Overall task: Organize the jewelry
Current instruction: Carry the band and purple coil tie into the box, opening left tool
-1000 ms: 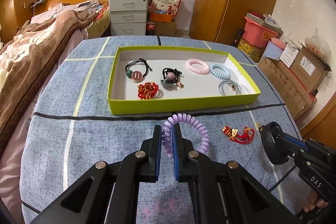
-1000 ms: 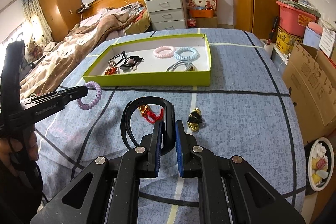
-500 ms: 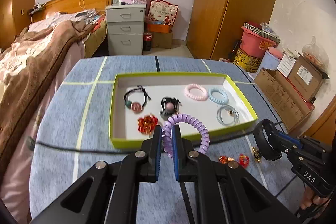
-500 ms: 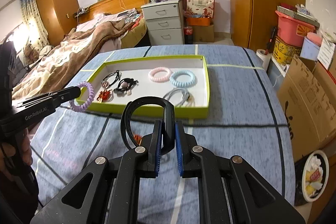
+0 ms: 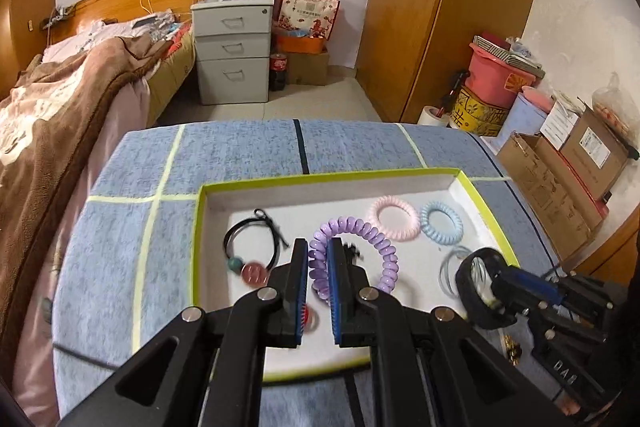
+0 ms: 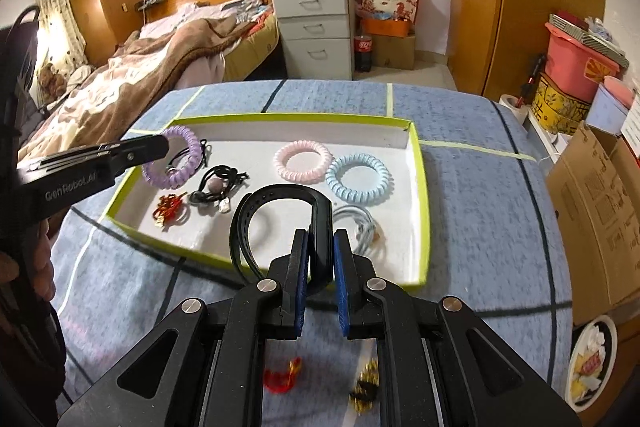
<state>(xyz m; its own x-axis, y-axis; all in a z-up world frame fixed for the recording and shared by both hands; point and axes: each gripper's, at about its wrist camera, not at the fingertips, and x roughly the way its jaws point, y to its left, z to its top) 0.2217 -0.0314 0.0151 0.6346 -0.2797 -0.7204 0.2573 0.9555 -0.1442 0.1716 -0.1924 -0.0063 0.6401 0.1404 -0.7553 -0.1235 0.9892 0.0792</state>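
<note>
Pinching the light, springy purple coil tie [image 5: 360, 243] in my left hand-held gripper [image 5: 318, 275] and the stiffer black band [image 6: 280, 223] in my right hand-held gripper [image 6: 320, 267], I'd release both toward the tray's [image 6: 424, 211] six o'clock edge.

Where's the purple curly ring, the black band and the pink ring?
Purple ring [image 5: 385, 242], left wrist view, on its coiled top arc.
Black band [image 6: 280, 195], right wrist view, on its curved top.
Pink ring [image 6: 303, 161], right wrist view, on its near coil.
</note>
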